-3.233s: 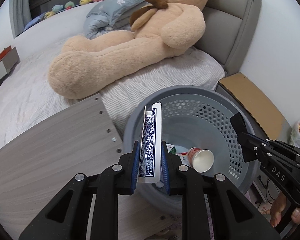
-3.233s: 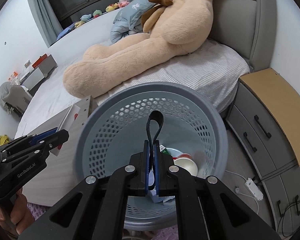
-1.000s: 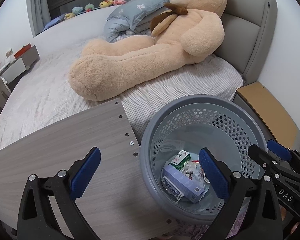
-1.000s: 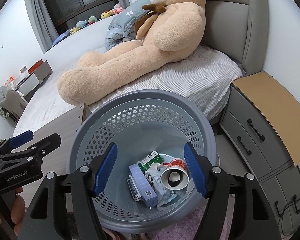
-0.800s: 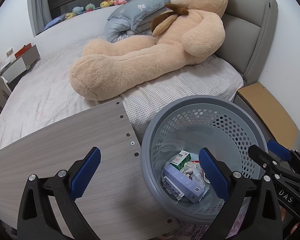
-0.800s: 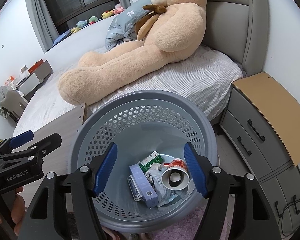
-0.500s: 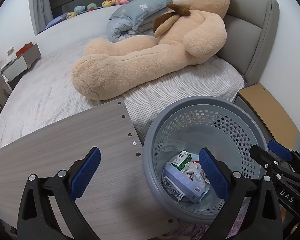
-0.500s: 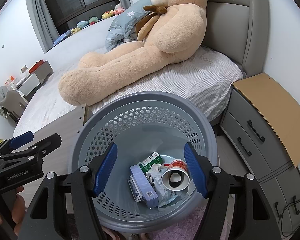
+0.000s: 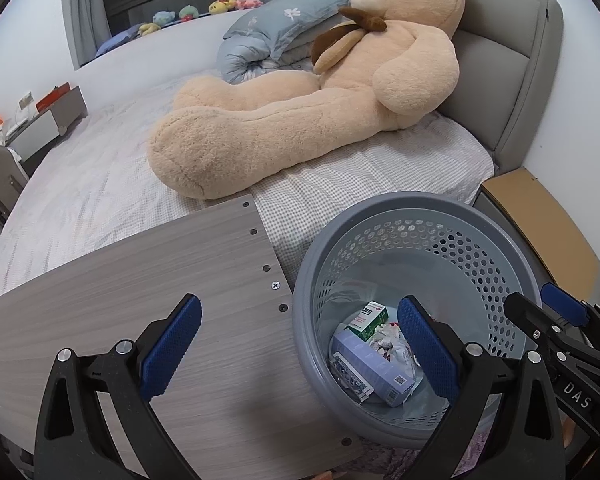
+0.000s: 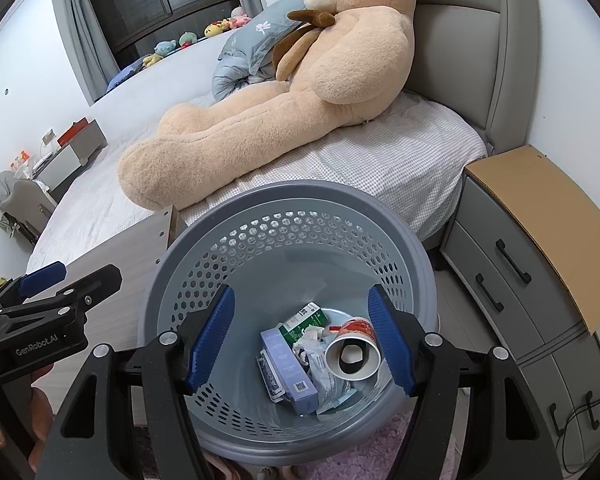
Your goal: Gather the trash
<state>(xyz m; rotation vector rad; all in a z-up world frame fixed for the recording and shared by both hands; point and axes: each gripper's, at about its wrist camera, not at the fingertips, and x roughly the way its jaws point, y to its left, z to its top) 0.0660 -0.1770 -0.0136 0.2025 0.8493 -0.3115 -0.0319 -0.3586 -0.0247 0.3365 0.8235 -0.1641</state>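
Note:
A grey perforated basket (image 9: 500,240) (image 10: 179,264) stands on the floor beside the bed. Inside lie a pale blue box (image 10: 287,372) (image 9: 364,364), a green and white carton (image 10: 304,318) (image 9: 370,316), crumpled paper (image 10: 314,338), a red paper cup (image 10: 354,350) on its side and a card deck (image 10: 268,376). My left gripper (image 9: 300,344) is open and empty, over the wooden board's edge and the basket's left rim. My right gripper (image 10: 300,336) is open and empty above the basket's mouth.
A wooden board (image 9: 119,292) lies left of the basket. A bed (image 9: 99,184) with a large teddy bear (image 9: 300,112) is behind. A nightstand (image 10: 532,248) stands at the right. A purple rug (image 10: 360,464) is under the basket.
3.2 s ago the left gripper held a card deck and the right a dark loop over the basket. Both are open since, and the views have shifted only slightly.

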